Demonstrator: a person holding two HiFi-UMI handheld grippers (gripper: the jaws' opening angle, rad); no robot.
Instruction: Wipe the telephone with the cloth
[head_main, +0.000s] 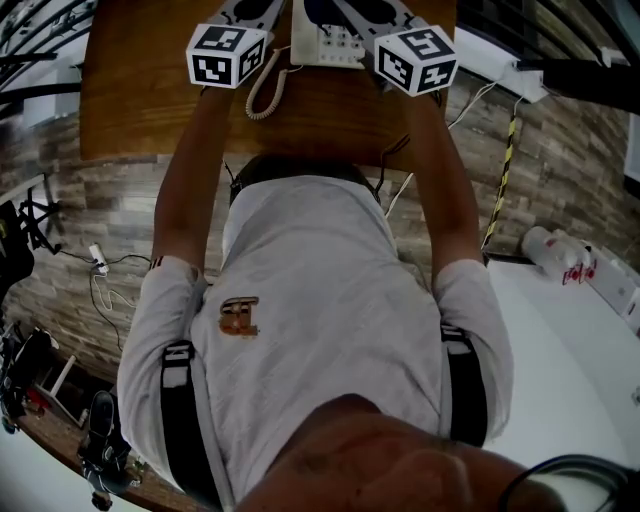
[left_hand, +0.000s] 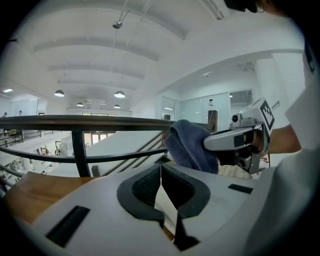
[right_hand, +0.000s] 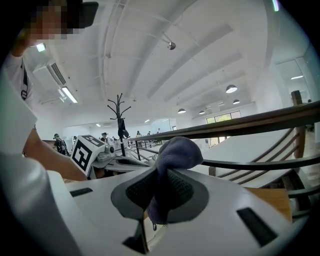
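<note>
In the head view the white telephone (head_main: 330, 40) lies at the far edge of the wooden table (head_main: 130, 90), its coiled cord (head_main: 265, 90) hanging toward me. Both grippers hover over it, their marker cubes either side. My right gripper (right_hand: 161, 187) is shut on a dark blue cloth (right_hand: 177, 150), which bunches up above the jaws. My left gripper (left_hand: 160, 172) is shut with its pads meeting and nothing between them; a strip of white telephone (left_hand: 165, 205) shows below. From the left gripper view the cloth (left_hand: 187, 145) and the right gripper sit close on the right.
A dark railing (left_hand: 75, 122) runs behind the table. On the floor lie cables (head_main: 100, 265) at the left and plastic bottles (head_main: 560, 255) at the right, by a white surface (head_main: 560, 340). A coat stand (right_hand: 120, 120) stands farther off.
</note>
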